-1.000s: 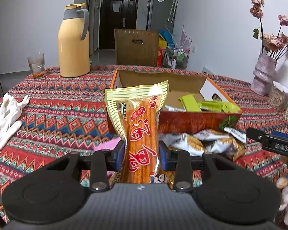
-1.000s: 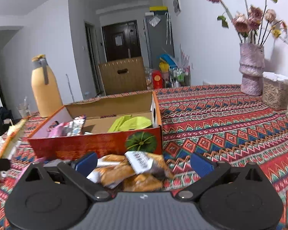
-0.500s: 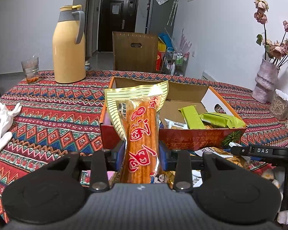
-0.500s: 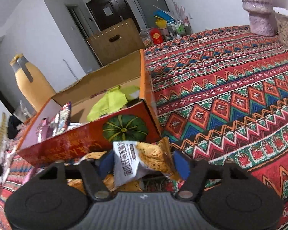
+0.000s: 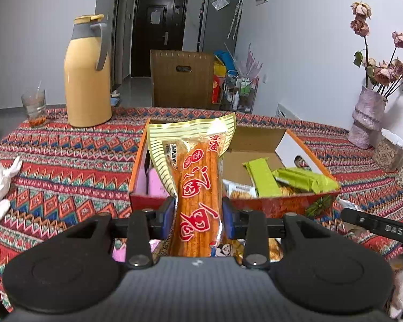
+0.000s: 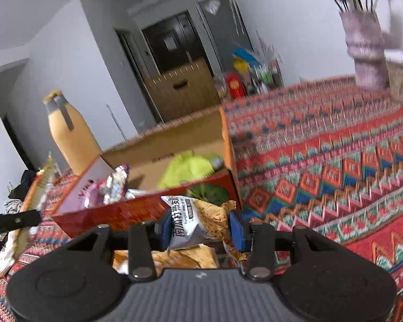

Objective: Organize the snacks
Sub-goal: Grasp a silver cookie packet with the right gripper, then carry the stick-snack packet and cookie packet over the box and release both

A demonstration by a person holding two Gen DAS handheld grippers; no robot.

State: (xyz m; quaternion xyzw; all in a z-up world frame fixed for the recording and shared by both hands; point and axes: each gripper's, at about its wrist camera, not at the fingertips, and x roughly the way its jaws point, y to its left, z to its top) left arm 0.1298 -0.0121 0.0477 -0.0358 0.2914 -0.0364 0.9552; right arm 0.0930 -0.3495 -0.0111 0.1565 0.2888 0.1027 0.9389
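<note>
Left wrist view: the left gripper (image 5: 198, 213) is clamped on a long orange snack packet (image 5: 197, 185), which stands upright between the blue pads at the near wall of the cardboard box (image 5: 279, 205). Inside the box lie green packets (image 5: 295, 178) toward its right side, a cracker pack (image 5: 239, 191) in the middle and a pink packet (image 5: 155, 182) against its left wall. Behind the box to the left stands a yellow thermos (image 5: 87, 75); to its right, a vase (image 5: 366, 118). Right wrist view, blurred: the right gripper (image 6: 200, 228) has its jaws closing on a small grey-and-orange snack bag (image 6: 198, 221), both pads against it, just in front of the box's near right corner.
</note>
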